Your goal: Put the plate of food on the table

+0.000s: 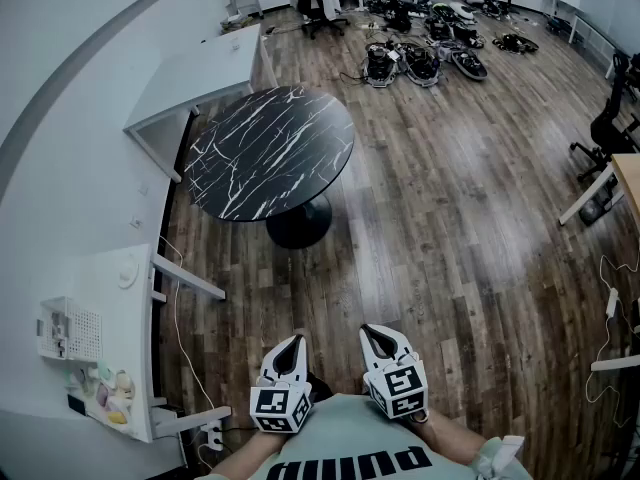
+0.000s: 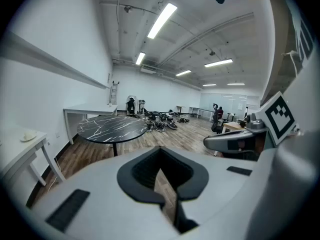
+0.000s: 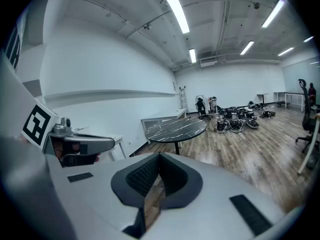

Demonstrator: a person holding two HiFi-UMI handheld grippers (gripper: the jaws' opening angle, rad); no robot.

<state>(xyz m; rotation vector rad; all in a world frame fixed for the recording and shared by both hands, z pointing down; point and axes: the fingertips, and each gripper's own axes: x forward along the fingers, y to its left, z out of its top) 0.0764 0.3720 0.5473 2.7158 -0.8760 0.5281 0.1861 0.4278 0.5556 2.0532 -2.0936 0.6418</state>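
The round black marble table [image 1: 268, 153] stands on the wood floor ahead of me, and shows in the left gripper view [image 2: 112, 128] and the right gripper view [image 3: 176, 128]. A white dish [image 1: 127, 272] lies on the white side table [image 1: 100, 308] at my left; it appears small in the left gripper view [image 2: 28, 135]. Coloured food-like items [image 1: 110, 398] sit at that table's near end. My left gripper [image 1: 291, 351] [image 2: 161, 168] and right gripper [image 1: 379, 339] [image 3: 159, 178] are held close to my chest, side by side, both shut and empty.
A white desk [image 1: 200, 68] stands against the wall behind the round table. Black equipment [image 1: 430, 48] and an office chair [image 1: 318, 3] crowd the far floor. A white basket [image 1: 68, 330] sits on the side table. A cable [image 1: 180, 318] trails beside it. A wooden desk [image 1: 626, 180] is at right.
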